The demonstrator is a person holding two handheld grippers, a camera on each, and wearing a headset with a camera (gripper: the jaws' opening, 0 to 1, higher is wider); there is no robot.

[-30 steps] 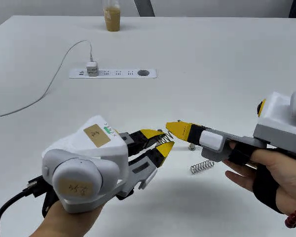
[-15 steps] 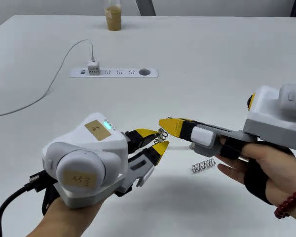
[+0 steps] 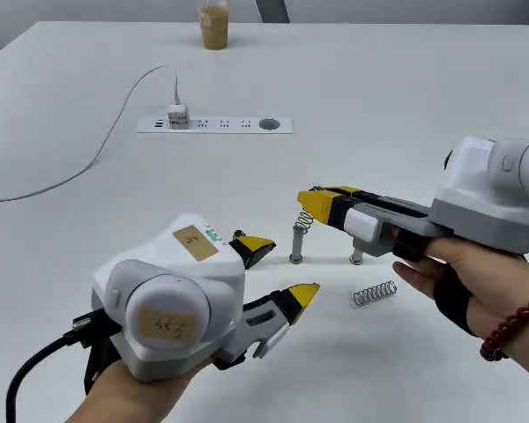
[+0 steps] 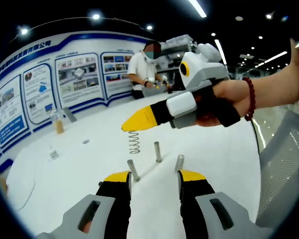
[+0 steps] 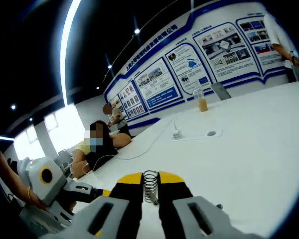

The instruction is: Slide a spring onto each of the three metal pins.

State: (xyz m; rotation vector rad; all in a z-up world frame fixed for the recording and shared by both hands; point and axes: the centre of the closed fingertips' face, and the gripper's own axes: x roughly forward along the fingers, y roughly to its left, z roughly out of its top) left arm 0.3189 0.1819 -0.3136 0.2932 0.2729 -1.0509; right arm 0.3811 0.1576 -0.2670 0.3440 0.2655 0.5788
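L gripper [image 3: 286, 267]: jaws wide, empty | R gripper [image 3: 307, 204]: pinching spring [image 3: 303, 220], hanging just over pin [image 3: 296, 244] | second spring [image 3: 374, 293] loose on table [image 3: 423, 106]

upright pins [image 3: 297, 244], gripped spring [image 3: 305, 220] above, loose spring [image 3: 375, 293] flat

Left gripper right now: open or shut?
Open. In the left gripper view the left gripper's two yellow-tipped jaws stand well apart with nothing between them, and the metal pins show beyond the gap.

Silver spring [image 5: 150, 185], white table [image 3: 406, 97]
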